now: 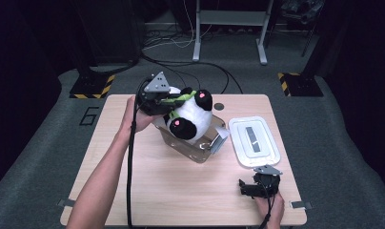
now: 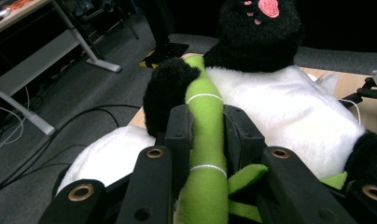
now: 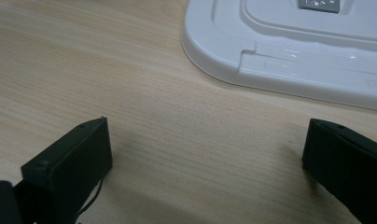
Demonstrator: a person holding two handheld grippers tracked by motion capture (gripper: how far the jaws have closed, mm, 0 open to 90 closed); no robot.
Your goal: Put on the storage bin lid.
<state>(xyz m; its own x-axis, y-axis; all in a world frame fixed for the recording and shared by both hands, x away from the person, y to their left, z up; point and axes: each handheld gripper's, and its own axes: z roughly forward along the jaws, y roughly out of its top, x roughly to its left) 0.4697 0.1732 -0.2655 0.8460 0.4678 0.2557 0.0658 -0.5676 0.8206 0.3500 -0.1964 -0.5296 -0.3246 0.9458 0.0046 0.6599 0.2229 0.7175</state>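
A black-and-white panda plush (image 1: 193, 117) with pink paw pads sits partly inside a clear plastic box (image 1: 200, 151) at the middle of the table. It carries a green bamboo stalk (image 2: 206, 154), and my left gripper (image 2: 206, 123) is shut on that stalk, jaws pressing either side. From above, the left gripper (image 1: 167, 101) is at the plush's left side, over the box's far-left corner. My right gripper (image 3: 205, 154) rests low over the table near the front right, jaws wide apart with bare wood between them; in the high view the right gripper (image 1: 260, 186) lies just below the white lid (image 1: 253, 141).
The white box lid (image 3: 289, 51) with a grey handle lies flat right of the clear box. A round dark spot (image 1: 219, 106) marks the table's far edge. Cables trail from both grippers. Beyond the table are stands, cables and hazard-striped bases on grey floor.
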